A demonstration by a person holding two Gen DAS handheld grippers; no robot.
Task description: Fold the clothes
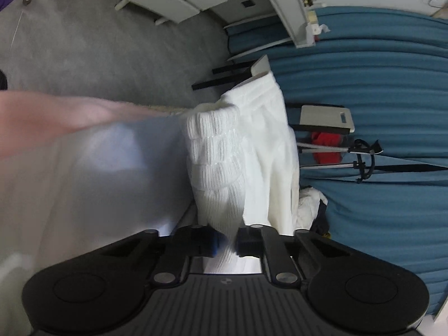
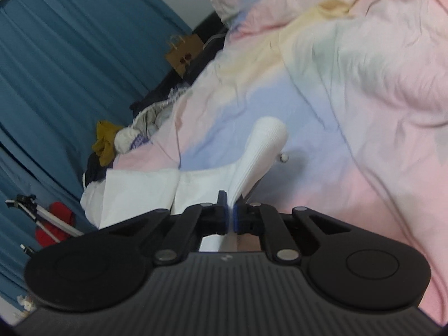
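Left gripper (image 1: 226,241) jaws part-closed, pinching white ribbed knit garment (image 1: 215,151) between blue pads; cloth bunches up from the fingers, over the pastel bedsheet (image 1: 98,168). Right gripper (image 2: 230,215) jaws nearly together, clamped on the same white knit (image 2: 260,156), which rises from the pads above the sheet (image 2: 350,112).

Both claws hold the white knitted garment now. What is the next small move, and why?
Probably lower both claws together and lay the white knitted garment flat on the pastel bedsheet. The left claw and the right claw are each shut on it, and it hangs bunched and ribbed rather than spread, so it seems not ready for a clean fold.
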